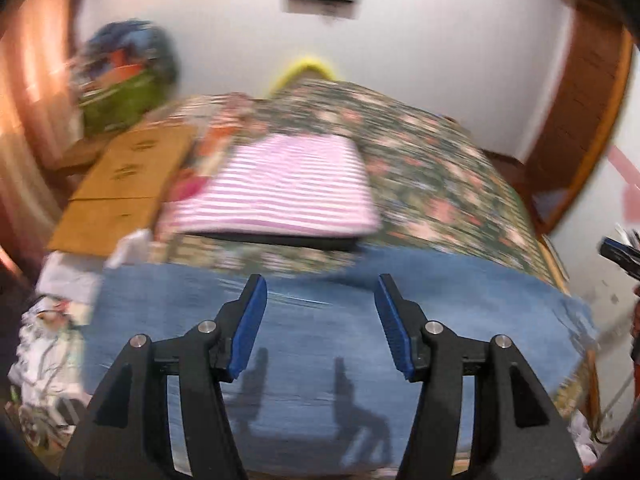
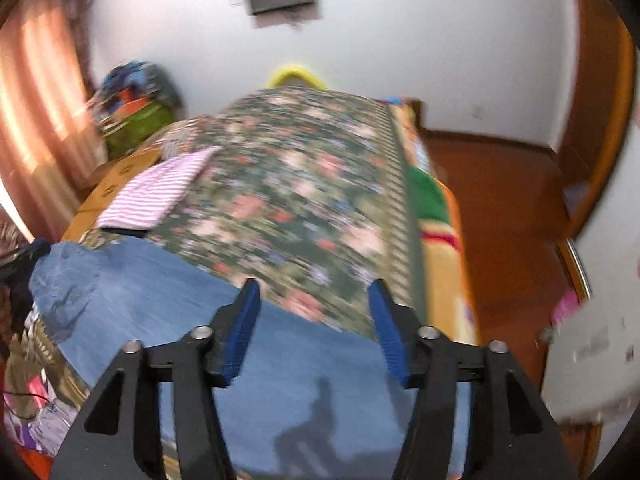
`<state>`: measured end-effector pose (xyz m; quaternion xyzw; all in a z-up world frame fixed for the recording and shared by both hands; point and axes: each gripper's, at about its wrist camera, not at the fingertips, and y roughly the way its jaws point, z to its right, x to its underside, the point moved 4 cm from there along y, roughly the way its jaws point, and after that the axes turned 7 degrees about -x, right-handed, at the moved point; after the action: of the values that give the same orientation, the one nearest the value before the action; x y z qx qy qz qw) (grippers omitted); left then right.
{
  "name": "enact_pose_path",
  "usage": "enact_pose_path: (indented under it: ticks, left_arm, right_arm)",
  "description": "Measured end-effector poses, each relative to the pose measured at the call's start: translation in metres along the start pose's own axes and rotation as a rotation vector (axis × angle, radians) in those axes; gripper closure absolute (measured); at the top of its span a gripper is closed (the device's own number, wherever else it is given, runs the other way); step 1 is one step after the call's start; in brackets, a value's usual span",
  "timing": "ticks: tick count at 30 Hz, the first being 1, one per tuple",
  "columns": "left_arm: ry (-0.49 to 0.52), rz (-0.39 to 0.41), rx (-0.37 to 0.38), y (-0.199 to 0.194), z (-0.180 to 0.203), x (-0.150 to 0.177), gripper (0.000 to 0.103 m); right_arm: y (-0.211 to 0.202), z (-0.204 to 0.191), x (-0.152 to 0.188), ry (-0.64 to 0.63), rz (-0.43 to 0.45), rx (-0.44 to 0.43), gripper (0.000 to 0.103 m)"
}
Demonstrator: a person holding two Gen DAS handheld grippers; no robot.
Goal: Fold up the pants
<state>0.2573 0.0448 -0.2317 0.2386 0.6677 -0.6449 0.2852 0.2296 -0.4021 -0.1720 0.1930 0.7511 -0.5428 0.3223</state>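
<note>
Hand-held gripper (image 1: 321, 294) spread over jeans (image 1: 312, 340), blurred far edge

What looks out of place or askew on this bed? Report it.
Little stands out. The jeans lie spread across the near end of the floral bedspread, and their edge at the far left of the right wrist view looks rumpled. Both tools, left and right, hang open above them. Motion blur hides finer detail.

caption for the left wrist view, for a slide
Open left gripper above blue denim pants spread on a floral bedspread, striped pink garment beyond.
</note>
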Motion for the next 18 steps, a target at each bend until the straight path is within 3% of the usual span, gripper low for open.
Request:
enact_pose_path:
  ticks: [5,11,15,18]
  left_arm:
    - [-0.073,-0.016,-0.106,0.018,-0.094,-0.011,0.047]
    - [-0.114,-0.063,-0.170,0.054,-0.166,-0.010,0.047]
    - [-0.129,-0.108,-0.148,0.081,-0.186,-0.008,0.047]
    - [-0.151,-0.131,-0.068,0.095,-0.194,-0.006,0.048]
  right_arm:
    - [0.048,-0.070,-0.029,-0.112,-0.020,-0.083,0.044]
    - [0.112,-0.145,-0.051,-0.191,-0.098,-0.218,0.044]
    - [0.158,-0.184,-0.057,-0.231,-0.158,-0.280,0.044]
    - [0.190,-0.200,-0.058,-0.242,-0.229,-0.315,0.044]
